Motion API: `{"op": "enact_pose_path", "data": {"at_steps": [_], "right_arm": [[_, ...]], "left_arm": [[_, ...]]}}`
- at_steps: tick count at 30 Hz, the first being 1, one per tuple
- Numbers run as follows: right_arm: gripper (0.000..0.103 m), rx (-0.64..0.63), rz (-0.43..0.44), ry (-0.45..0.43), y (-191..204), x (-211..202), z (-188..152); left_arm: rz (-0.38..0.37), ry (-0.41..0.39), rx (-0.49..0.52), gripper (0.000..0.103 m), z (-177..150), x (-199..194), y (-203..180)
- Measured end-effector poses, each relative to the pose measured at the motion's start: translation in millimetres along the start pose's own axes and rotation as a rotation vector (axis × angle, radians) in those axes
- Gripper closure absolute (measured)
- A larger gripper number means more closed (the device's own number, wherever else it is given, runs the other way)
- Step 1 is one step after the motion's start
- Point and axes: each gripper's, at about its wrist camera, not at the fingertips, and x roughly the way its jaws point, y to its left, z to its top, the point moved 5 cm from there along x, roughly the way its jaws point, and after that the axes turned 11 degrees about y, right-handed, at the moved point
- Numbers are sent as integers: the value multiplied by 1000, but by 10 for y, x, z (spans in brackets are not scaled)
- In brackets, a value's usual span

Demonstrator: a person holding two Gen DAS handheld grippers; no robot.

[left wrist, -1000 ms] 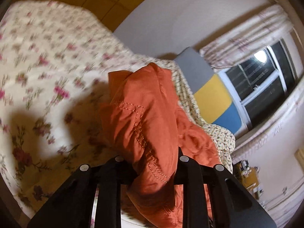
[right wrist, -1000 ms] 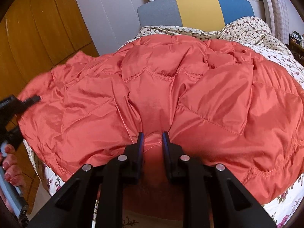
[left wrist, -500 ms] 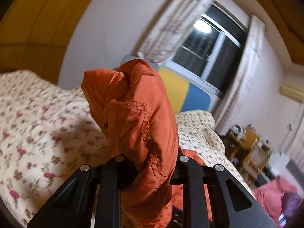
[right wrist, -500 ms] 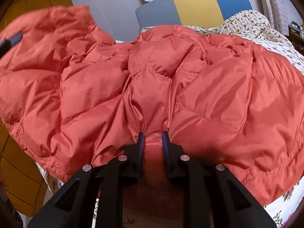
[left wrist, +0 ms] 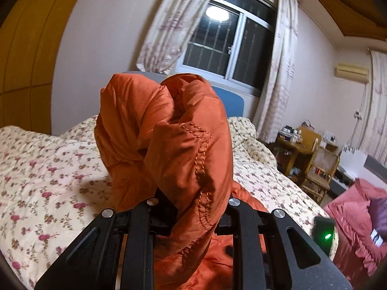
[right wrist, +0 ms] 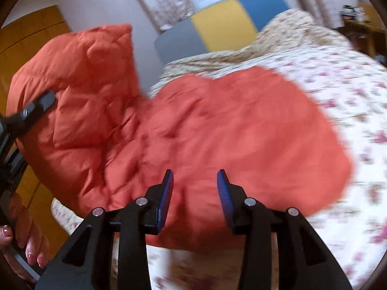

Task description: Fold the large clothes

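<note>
While the left gripper (left wrist: 193,207) clamps a bunched edge of the orange quilted jacket (right wrist: 217,130), lifted at left over the floral bed (right wrist: 350,96) | right gripper (right wrist: 194,193) jaws just opening, nothing between | advice: carry edge rightward, lay flat, keep hems aligned.

There was one orange quilted jacket (left wrist: 169,145), part of it bunched up between the jaws of the left gripper (left wrist: 191,207) and the rest spread ahead of the right gripper (right wrist: 195,181). Two grippers were counted, each with two fingers; the right one's two blue pads (right wrist: 223,193) stood apart with nothing pressed between them, its jaws having just been opening. One floral bedspread (left wrist: 43,169) lay under both. Beyond the left gripper there was one window (left wrist: 229,46) with two curtains. One headboard (right wrist: 217,24) of three colour panels stood beyond the right gripper. One hand (right wrist: 26,236) showed at its lower left.
</note>
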Motion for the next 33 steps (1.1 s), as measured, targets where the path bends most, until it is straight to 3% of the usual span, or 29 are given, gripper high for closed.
{"op": "enact_pose_path", "data": {"at_steps": [3,5,8,22,25,28,30,32,33], "right_arm": [[66,74,-34,-13,-348,-150,-6],[73,113,-37,-5,-512,-174,-58],[76,168,21,1,-673,-217,-148],[74,189,9,-34,-761,-524,-198],[68,196,-7,-52,-800,-616,-187],[66,195,-42,-60,-850,-681,-206],[66,213,-48,-67,-875,-757,-258],[66,221,-33,-81,-877,-804,-247],[65,213,-7,-97,-834,-858,-230]], "left_arm": [[-9,12,51,82,-24,84,-157],[-18,28,83,82,-56,166,-276],[-25,55,120,82,-108,304,-415],[-69,155,286,81,-504,882,-990],[-94,212,346,74,-724,1063,-1132],[-108,221,445,66,-972,1194,-1276],[-117,200,477,57,-1064,1204,-1316],[-180,202,489,36,-1140,1176,-1369],[-195,199,495,33,-1163,1162,-1387]]}}
